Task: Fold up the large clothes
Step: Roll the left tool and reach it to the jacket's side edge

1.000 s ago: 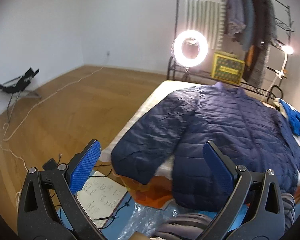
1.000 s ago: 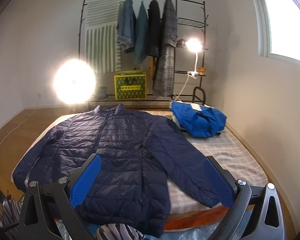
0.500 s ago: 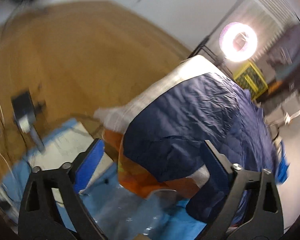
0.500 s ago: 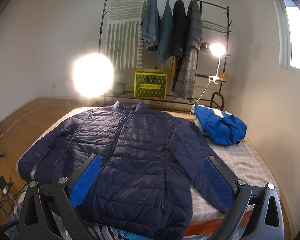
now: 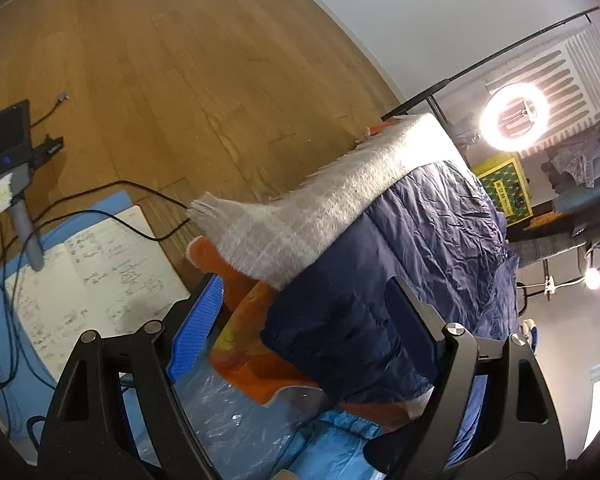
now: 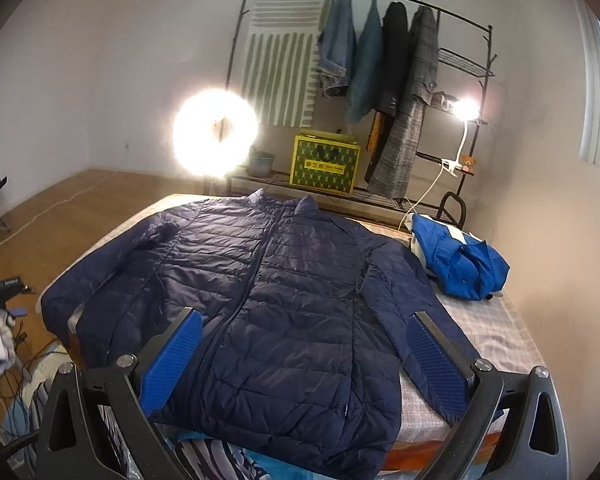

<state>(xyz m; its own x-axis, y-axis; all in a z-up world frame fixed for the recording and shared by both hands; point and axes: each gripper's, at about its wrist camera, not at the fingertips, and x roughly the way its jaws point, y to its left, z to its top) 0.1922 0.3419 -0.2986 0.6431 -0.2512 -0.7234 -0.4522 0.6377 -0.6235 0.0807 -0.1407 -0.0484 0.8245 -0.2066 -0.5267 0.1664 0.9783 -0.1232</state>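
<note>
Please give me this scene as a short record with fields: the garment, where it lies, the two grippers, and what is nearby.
garment: dark navy quilted puffer jacket, spread flat, front up, sleeves out to the sides
surface: bed with a pale checked blanket
jacket cuff: one sleeve end hangs over the bed edge
left gripper: open, empty, pointing at that hanging sleeve end
right gripper: open, empty, above the jacket hem
nearby: crumpled bright blue garment at the bed's far right; lit ring light behind
</note>
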